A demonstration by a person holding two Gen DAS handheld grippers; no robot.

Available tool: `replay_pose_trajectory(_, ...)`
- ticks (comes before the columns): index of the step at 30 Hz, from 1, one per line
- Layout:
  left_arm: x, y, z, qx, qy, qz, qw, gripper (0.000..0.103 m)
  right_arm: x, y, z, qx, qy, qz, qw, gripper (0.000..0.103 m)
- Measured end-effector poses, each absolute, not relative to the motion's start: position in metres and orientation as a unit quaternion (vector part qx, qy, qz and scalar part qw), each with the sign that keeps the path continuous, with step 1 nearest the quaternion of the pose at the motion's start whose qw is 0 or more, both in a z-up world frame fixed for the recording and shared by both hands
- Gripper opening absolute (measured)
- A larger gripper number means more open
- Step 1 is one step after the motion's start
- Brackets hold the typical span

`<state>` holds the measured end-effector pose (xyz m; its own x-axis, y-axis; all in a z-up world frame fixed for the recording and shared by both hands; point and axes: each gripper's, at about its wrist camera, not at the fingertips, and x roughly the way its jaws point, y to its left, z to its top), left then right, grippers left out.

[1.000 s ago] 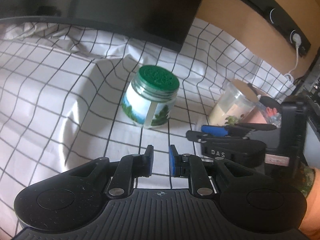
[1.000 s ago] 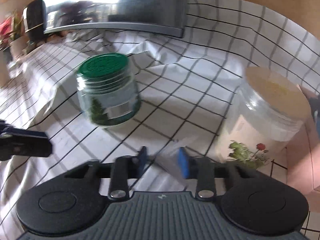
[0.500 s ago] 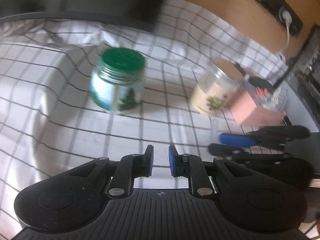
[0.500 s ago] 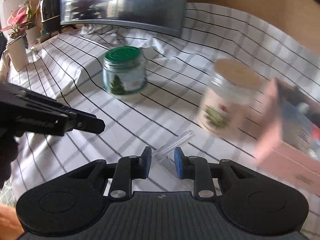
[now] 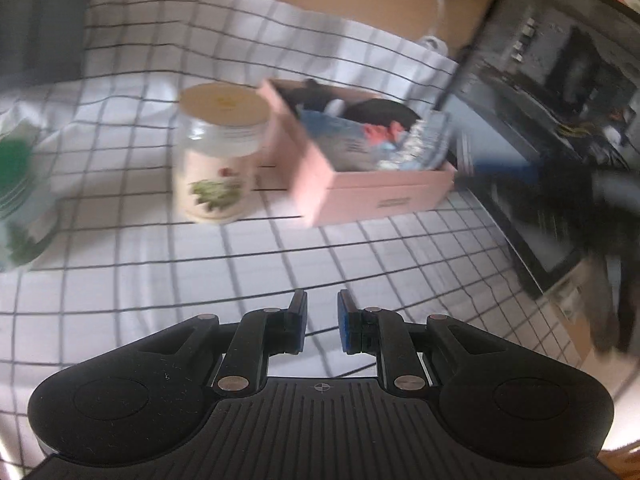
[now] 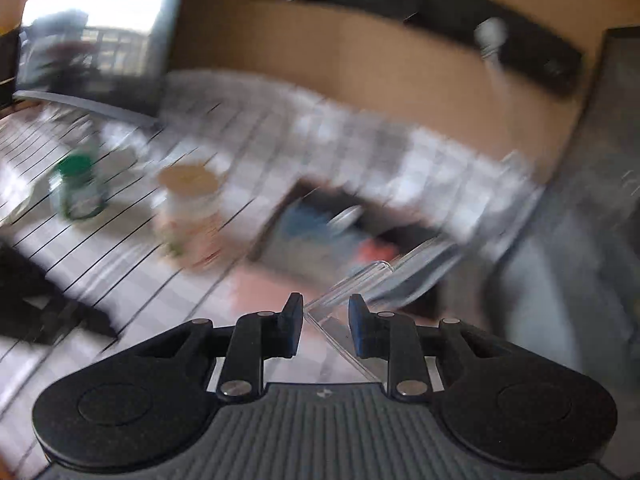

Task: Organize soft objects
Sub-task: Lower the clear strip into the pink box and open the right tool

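A pink box holding several soft packets stands on the checked cloth, right of a cream-lidded jar. My left gripper hovers over the cloth in front of them, jaws a narrow gap apart, empty. My right gripper is shut on a clear plastic packet that sticks out forward and to the right, above the pink box. The right wrist view is heavily blurred. The right gripper shows as a dark blur at the right of the left wrist view.
A green-lidded jar stands at the far left, also in the right wrist view. A monitor stands at the back left. A dark appliance borders the table on the right. A power strip hangs on the tan wall.
Both grippers have swung to the right, from the green-lidded jar toward the pink box. The right gripper has carried the clear packet to above the box. The left jaws keep the same gap.
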<state>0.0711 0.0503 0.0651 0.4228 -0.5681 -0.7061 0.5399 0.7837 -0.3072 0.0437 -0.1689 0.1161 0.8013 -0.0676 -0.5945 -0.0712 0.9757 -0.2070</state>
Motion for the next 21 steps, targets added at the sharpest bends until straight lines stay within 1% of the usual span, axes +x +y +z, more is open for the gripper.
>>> replay_pose_trajectory(3,0.067,0.044,0.065,-0.005,0.426,-0.324,0.845,0.018,0.073,-0.192,0.129,-0.1,0.297,-0.015,0.95,0.024)
replay_pose_trajectory(6,0.062,0.044,0.068,0.005,0.422,-0.317,0.85,0.018,0.11,-0.208,0.136,-0.074,0.295,-0.019,0.953,0.024)
replay_pose_trajectory(9,0.061,0.05,0.07,0.011,0.417,-0.302,0.857,0.018,0.15,-0.214,0.132,-0.059,0.299,-0.018,0.952,0.024)
replay_pose_trajectory(11,0.061,0.055,0.07,0.013,0.417,-0.286,0.863,0.018,0.179,-0.215,0.122,-0.05,0.319,-0.017,0.946,0.025)
replay_pose_trajectory(12,0.062,0.058,0.069,0.012,0.418,-0.275,0.866,0.018,0.19,-0.215,0.117,-0.04,0.331,-0.013,0.943,0.029)
replay_pose_trajectory(13,0.063,0.062,0.069,0.011,0.421,-0.266,0.867,0.018,0.2,-0.215,0.112,-0.028,0.342,-0.006,0.939,0.041)
replay_pose_trajectory(15,0.064,0.071,0.066,0.007,0.428,-0.25,0.869,0.018,0.207,-0.213,0.105,-0.019,0.352,-0.004,0.936,0.055)
replay_pose_trajectory(18,0.068,0.082,0.06,0.015,0.436,-0.232,0.87,0.018,0.194,-0.205,0.104,-0.014,0.351,-0.006,0.936,0.056)
replay_pose_trajectory(21,0.072,0.091,0.052,0.016,0.446,-0.218,0.868,0.018,0.173,-0.203,0.11,0.005,0.343,-0.012,0.939,0.063)
